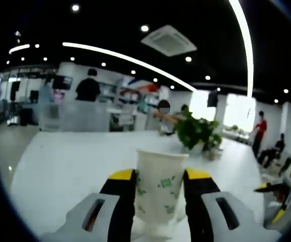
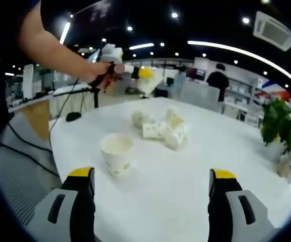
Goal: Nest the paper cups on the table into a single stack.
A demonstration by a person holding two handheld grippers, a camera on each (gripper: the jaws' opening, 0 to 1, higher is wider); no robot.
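Right gripper view: 1 upright cup (image 2: 117,153), tipped cups (image 2: 160,128) — right hand-held gripper (image 2: 153,184) wide.

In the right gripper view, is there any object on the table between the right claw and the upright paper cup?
No. In the right gripper view, the stretch of white table between the open right claw and the upright paper cup is bare.
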